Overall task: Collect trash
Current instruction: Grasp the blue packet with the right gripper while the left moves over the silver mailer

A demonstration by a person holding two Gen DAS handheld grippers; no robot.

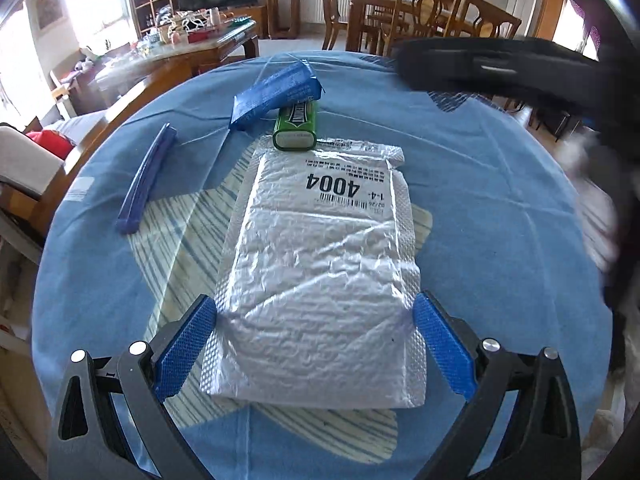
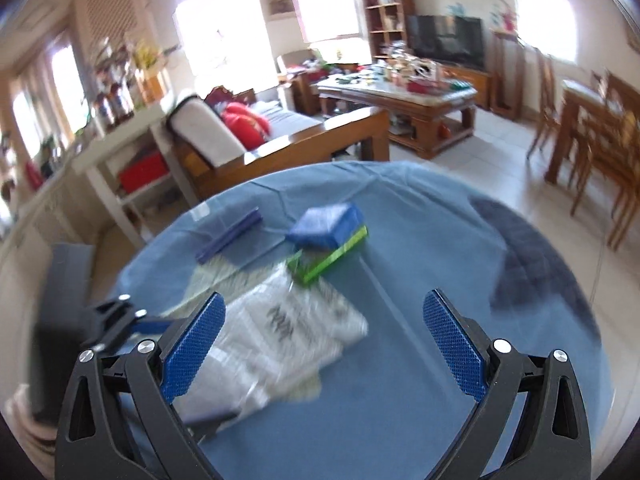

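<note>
A silver bubble mailer (image 1: 316, 264) with a "4004" label lies in the middle of the round table, on a striped sheet (image 1: 176, 240). My left gripper (image 1: 315, 298) is open, its blue pads (image 1: 188, 344) on either side of the mailer's near end, right at its edges. Beyond the mailer lies a green box (image 1: 296, 128) with a blue packet (image 1: 276, 94) resting on it, and a long blue strip (image 1: 146, 180) lies to the left. My right gripper (image 2: 324, 296) hangs open above the cloth, holding nothing, with the mailer (image 2: 280, 332) blurred at its left finger.
The blue tablecloth (image 1: 500, 220) covers the round table, whose edge curves close on all sides. A dark patch (image 2: 532, 264) marks the cloth at the right. A sofa (image 2: 240, 140), a cluttered coffee table (image 2: 400, 96) and dining chairs (image 1: 432, 12) stand beyond.
</note>
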